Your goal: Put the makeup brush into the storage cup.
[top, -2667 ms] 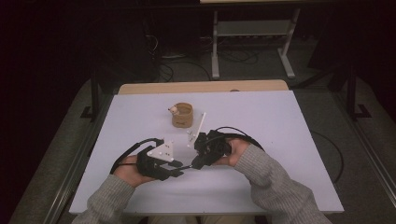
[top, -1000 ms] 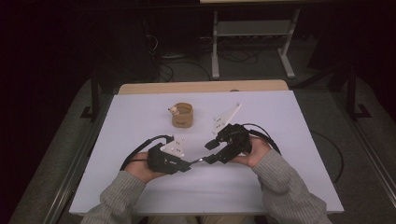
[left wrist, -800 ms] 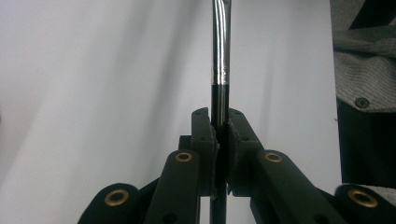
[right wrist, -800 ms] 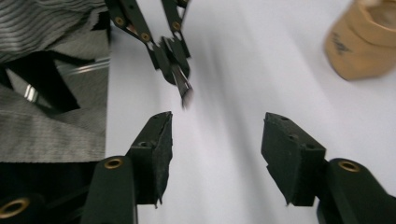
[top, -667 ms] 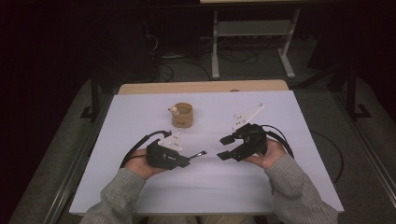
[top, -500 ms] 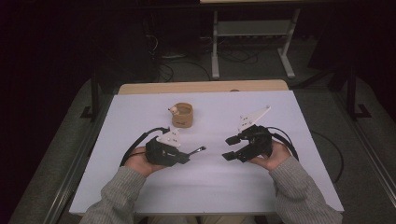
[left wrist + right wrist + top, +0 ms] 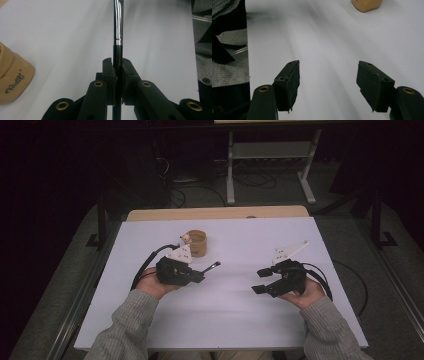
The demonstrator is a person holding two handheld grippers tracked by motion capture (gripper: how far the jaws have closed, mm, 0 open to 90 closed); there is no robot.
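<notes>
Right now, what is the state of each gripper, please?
Left gripper: closed on a metal rod.
Right gripper: open, holding nothing.

Metal rod (image 7: 117,27) tip cut off at frame top; tan holder (image 7: 366,4) cropped.

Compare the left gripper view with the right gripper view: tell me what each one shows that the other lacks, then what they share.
Left gripper view: the left gripper shut on a rod, black at the grip and shiny metal beyond.

Right gripper view: the right gripper with its jaws wide apart and nothing between them, and a grey sleeve at the left edge.

Both: the white table and the tan cup.
</notes>
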